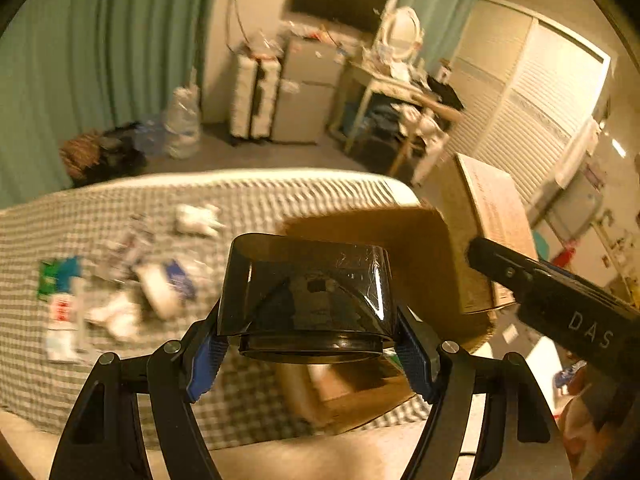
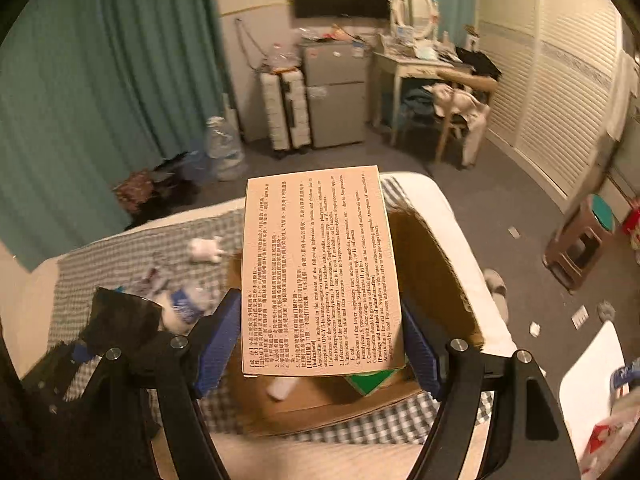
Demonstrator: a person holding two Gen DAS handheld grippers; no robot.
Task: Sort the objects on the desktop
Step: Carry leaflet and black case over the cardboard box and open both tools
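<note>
Nearest the left wrist lens: left gripper (image 1: 308, 344), blue pads pressed on either side of a dark glossy container (image 1: 308, 292), held wide end away from the camera. Nearest the right wrist lens: right gripper (image 2: 320, 344), clamped likewise on a flat printed medicine box (image 2: 318, 272), text side up.

Just beyond both loads: an open cardboard box (image 2: 432, 280) at the right end of the checked cloth (image 1: 256, 200), near its front edge. Probably the carry-and-drop step of the sort, both items over or close to the carton's mouth. Next move, as a judgement: lower each item past the rim, open one pair of jaws at a time, and mind the raised flap on the far right side.

Further left on the cloth, toward its middle: a blurred heap of unsorted packets and sachets (image 1: 120, 292), still waiting.

Only in the right wrist view: the carton's inside, with a green box (image 2: 370, 382) and a white item (image 2: 282, 388) on its floor, and the left gripper with its dark load at lower left. Only in the left wrist view: the right tool's black body at the right edge, and the medicine box seen from its side.
</note>
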